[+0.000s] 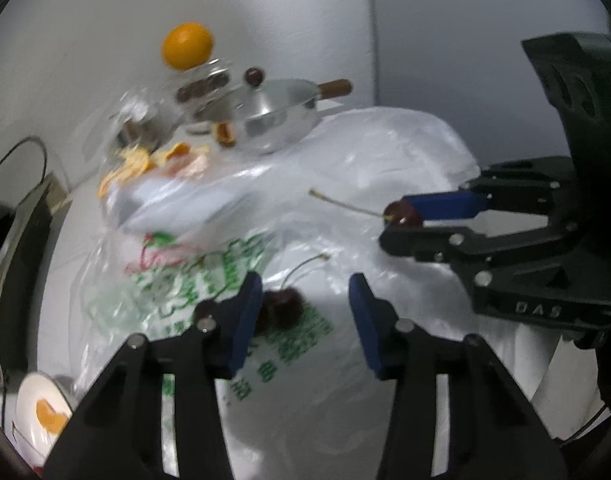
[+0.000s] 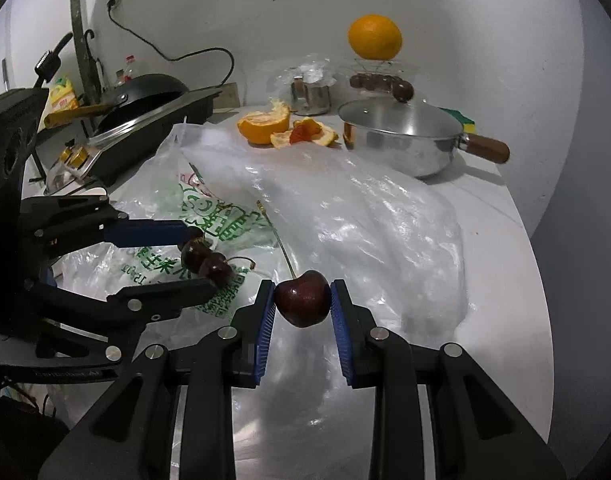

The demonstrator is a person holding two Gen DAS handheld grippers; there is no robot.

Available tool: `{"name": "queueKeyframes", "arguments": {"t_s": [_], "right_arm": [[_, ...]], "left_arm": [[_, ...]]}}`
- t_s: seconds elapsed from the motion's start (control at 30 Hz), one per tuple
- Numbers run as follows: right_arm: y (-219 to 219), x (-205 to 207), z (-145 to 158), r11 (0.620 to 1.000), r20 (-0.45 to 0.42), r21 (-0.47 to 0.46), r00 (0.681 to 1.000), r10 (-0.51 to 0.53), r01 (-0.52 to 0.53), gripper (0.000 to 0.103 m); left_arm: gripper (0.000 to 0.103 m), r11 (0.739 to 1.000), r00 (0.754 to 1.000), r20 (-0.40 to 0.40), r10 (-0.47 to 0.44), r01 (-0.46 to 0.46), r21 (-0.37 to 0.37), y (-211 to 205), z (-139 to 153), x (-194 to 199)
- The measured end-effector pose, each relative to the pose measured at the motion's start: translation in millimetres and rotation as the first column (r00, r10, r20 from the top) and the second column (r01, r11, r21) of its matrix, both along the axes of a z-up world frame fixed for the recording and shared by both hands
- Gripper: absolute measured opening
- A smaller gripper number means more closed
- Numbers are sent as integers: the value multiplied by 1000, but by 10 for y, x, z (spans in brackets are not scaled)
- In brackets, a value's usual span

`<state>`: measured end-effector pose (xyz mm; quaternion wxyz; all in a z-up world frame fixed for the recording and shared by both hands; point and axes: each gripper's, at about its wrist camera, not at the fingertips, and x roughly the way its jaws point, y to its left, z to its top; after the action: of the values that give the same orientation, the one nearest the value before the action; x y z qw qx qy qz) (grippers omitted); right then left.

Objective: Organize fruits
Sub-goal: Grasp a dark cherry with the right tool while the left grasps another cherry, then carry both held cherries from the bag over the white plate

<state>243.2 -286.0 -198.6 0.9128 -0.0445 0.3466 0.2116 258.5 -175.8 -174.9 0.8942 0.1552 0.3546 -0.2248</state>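
A dark red cherry point(image 2: 303, 298) with a long stem is pinched between the blue pads of my right gripper point(image 2: 302, 286), above the plastic bags. The left wrist view shows that gripper point(image 1: 395, 222) at the right, shut on the cherry point(image 1: 403, 214). A pair of dark cherries point(image 1: 281, 308) lies on a printed plastic bag point(image 1: 209, 280) between the fingers of my left gripper point(image 1: 305, 284). They touch the left pad, and a gap separates them from the right pad. In the right wrist view the pair point(image 2: 205, 262) sits inside the left gripper point(image 2: 204, 260).
An orange point(image 2: 374, 42) sits atop a glass stand holding several cherries point(image 2: 375, 80). A lidded steel pot point(image 2: 401, 140) with a wooden handle, orange peels point(image 2: 289, 130), a steel cup point(image 2: 310, 98) and a stove with a wok point(image 2: 145, 92) stand behind. A plate point(image 1: 29, 396) is at lower left.
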Motion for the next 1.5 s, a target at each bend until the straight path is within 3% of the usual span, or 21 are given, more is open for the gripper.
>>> {"name": "queueKeyframes", "arguments": {"t_s": [0.57,0.7,0.9,1.5], "right_arm": [[-114,19,-37,999,-3,53,1000,-9,9,30],[-126,26,-49,998,-4,62,1000,-14,14,30],[-129,33,-55,998,-6,69,1000,-16,17,30],[-20,-176,148,998,47,61,999,9,-12,30]], "left_arm": [[42,985,999,-52,-8,16,170,-98,-252,288],[29,972,1000,-27,-10,16,233,-144,-288,264],[29,971,999,-20,-25,30,238,-156,-273,219],[29,991,999,35,-23,18,131,-68,180,-134]]}}
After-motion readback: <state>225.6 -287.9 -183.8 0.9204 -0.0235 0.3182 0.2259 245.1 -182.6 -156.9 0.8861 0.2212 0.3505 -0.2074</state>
